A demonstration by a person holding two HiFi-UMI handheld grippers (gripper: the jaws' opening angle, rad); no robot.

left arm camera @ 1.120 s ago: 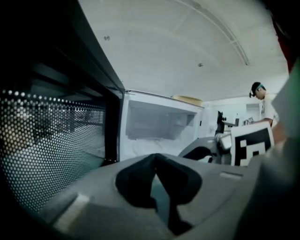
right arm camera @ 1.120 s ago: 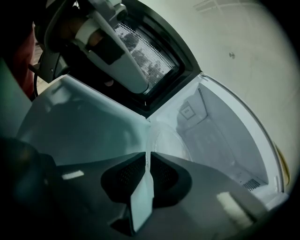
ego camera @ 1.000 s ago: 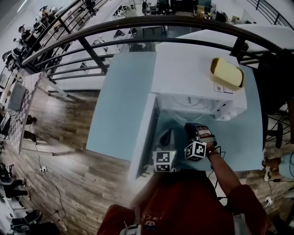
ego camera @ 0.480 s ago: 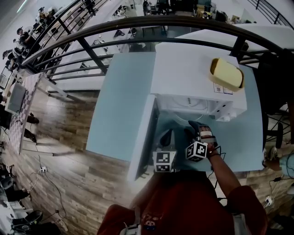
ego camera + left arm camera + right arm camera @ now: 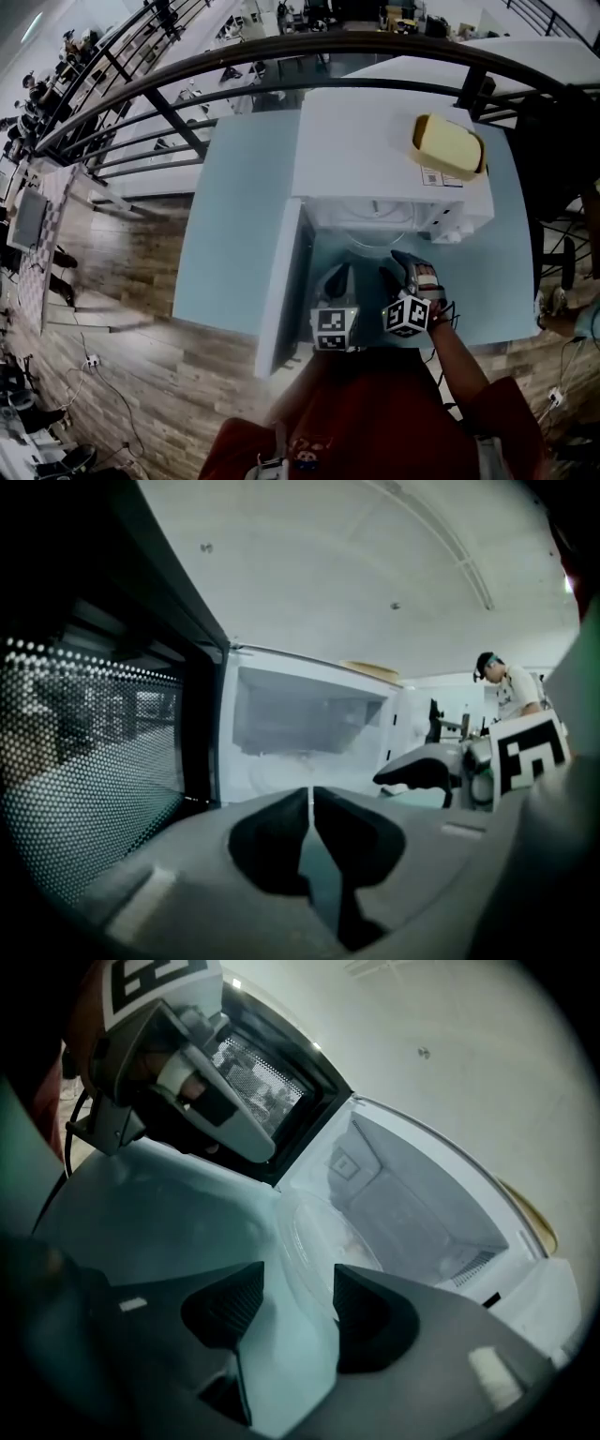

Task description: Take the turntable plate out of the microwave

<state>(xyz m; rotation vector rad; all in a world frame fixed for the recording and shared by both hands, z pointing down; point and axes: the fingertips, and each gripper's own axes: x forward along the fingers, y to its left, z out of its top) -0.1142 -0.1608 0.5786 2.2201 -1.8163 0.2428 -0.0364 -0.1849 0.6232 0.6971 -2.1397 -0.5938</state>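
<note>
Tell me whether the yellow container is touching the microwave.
Touching. The head view shows the yellow container resting on top of the microwave, near its right edge.

There are one white box-shaped microwave (image 5: 375,141) with one open door (image 5: 284,281) at its left, one clear round glass turntable plate (image 5: 319,1237), one yellow oblong dish (image 5: 448,145) at the far right, one pale blue table (image 5: 234,216), and two grippers, the left gripper (image 5: 310,794) and the right gripper (image 5: 298,1283).
</note>
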